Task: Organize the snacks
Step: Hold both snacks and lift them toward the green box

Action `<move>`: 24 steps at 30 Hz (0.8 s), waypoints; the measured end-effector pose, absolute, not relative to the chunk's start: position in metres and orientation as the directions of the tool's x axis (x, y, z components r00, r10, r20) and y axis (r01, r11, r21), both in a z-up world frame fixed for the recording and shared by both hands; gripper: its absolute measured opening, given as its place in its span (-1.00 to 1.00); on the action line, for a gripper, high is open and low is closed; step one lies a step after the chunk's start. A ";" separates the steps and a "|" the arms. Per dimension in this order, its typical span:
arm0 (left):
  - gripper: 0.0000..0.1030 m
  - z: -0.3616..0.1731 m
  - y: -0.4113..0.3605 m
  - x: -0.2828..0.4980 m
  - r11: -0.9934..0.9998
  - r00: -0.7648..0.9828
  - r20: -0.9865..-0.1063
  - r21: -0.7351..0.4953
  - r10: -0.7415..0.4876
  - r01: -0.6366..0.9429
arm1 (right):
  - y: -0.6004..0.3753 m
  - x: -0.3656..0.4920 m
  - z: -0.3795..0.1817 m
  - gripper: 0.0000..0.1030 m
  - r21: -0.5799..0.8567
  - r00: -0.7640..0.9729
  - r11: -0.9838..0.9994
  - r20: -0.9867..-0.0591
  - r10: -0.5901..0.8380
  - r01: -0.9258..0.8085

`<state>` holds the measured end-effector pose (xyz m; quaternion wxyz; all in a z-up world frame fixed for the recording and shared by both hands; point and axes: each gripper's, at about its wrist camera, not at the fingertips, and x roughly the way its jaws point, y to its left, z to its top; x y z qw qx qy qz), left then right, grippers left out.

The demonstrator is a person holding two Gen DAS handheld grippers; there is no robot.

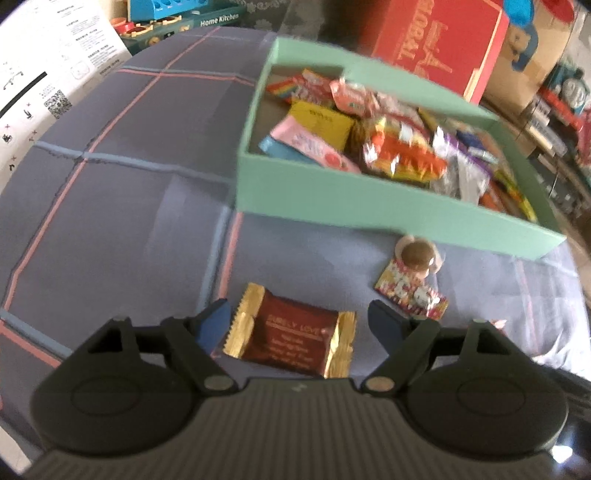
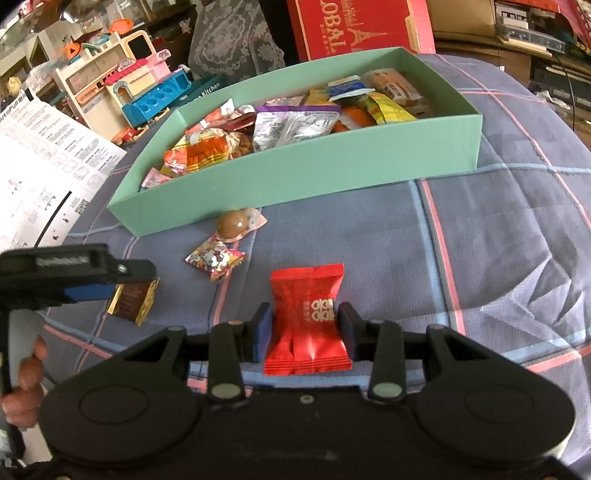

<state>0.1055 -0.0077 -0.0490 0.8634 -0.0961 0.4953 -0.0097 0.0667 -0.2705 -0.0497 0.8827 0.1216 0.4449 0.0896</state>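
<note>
A mint-green box [image 1: 332, 206] [image 2: 295, 177] holds several snack packets. My left gripper [image 1: 297, 319] is open, its fingers on either side of a brown and gold packet [image 1: 295, 336] lying on the cloth; the packet also shows in the right wrist view [image 2: 133, 301]. My right gripper [image 2: 306, 326] is shut on a red packet [image 2: 308, 317]. A round brown candy [image 1: 415, 256] [image 2: 232, 223] and a colourful patterned packet [image 1: 410, 291] [image 2: 216, 258] lie in front of the box.
A blue checked cloth [image 1: 129, 184] [image 2: 517, 221] covers the surface. A red carton [image 1: 439, 40] [image 2: 354, 26] stands behind the box. Printed white sheets [image 1: 48, 70] [image 2: 44, 166] and a toy kitchen [image 2: 122, 85] are at the left.
</note>
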 end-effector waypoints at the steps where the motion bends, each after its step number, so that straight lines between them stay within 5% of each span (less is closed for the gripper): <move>1: 0.44 -0.050 -0.013 0.104 0.988 0.521 -0.848 -0.145 -0.093 -0.060 | -0.271 0.066 -0.050 -0.26 0.297 0.589 0.954 -0.762 0.268 -0.049; 10: 0.20 -0.051 -0.037 0.084 0.971 0.543 -0.819 -0.070 -0.186 0.228 | -0.270 0.066 -0.049 -0.26 0.296 0.590 0.954 -0.762 0.267 -0.049; 18: 0.46 -0.042 -0.016 0.085 0.994 0.515 -0.850 -0.101 -0.112 0.050 | -0.271 0.065 -0.051 -0.25 0.304 0.595 0.952 -0.757 0.269 -0.044; 24: 0.47 -0.042 -0.003 0.085 0.993 0.495 -0.866 -0.113 -0.076 -0.045 | -0.275 0.063 -0.052 -0.25 0.331 0.599 0.943 -0.747 0.288 -0.041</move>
